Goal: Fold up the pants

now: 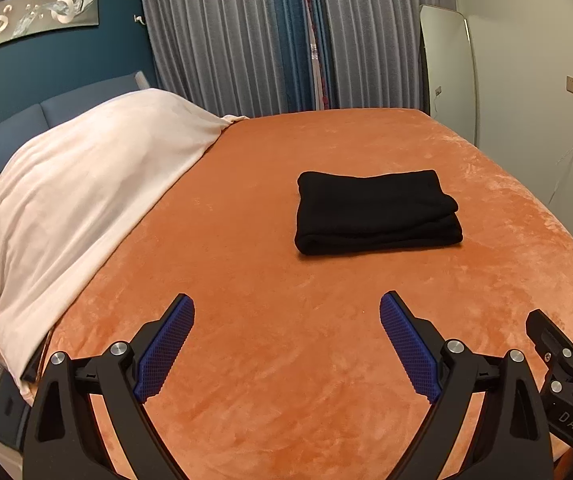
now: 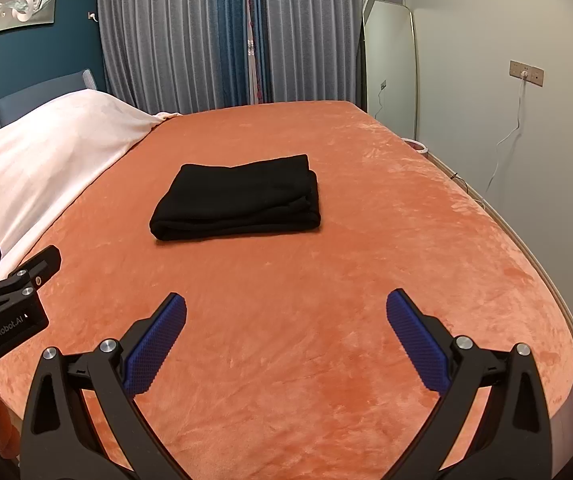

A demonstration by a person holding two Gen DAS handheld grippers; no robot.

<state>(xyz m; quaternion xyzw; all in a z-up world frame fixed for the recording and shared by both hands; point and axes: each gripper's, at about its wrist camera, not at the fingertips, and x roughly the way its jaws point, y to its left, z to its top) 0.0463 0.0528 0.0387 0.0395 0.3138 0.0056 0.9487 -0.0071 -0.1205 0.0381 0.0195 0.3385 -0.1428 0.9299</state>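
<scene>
1. Pants (image 1: 376,212) lie already folded into a compact black stack on the orange bed (image 1: 246,360), ahead of both tongs and well apart from them; nothing touches the stack.
2. The long axis of the stack runs left to right across your view, with the rounded fold edge turned toward you.
3. In the left wrist view the stack sits right of centre; in the right wrist view (image 2: 238,200) it sits left of centre. So it lies between your 2 hands, and neither looks clearly nearer.
4. Your left tongs (image 1: 286,340) are spread wide and hold nothing; your right tongs (image 2: 286,340) are the same.
5. I judge the folding finished, or nearly.
6. Hard to see: the black cloth hides its layers, so you cannot count the folds or find the waistband.
</scene>
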